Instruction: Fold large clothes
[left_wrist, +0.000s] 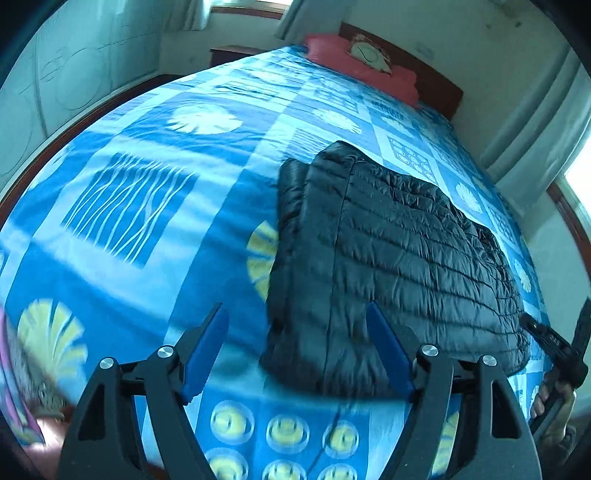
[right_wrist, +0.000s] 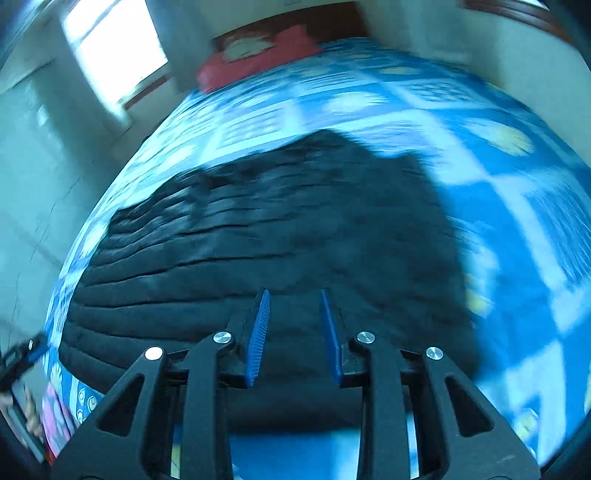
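Note:
A black quilted puffer jacket (left_wrist: 399, 254) lies folded on the bed with the blue patterned cover (left_wrist: 155, 206). My left gripper (left_wrist: 295, 310) is open and empty, held above the bed at the jacket's near left corner; its right finger overlaps the jacket's edge. In the right wrist view the jacket (right_wrist: 258, 236) fills the middle, blurred by motion. My right gripper (right_wrist: 293, 293) is open and empty, held above the jacket's near edge. The right gripper also shows at the far right of the left wrist view (left_wrist: 565, 343).
A red pillow (left_wrist: 362, 62) lies at the head of the bed against a dark wooden headboard (left_wrist: 439, 85). White wardrobe doors (left_wrist: 66, 77) stand left of the bed. Curtains and a window (left_wrist: 532, 147) are on the right. A pink patterned cloth (left_wrist: 14, 387) lies at the near left.

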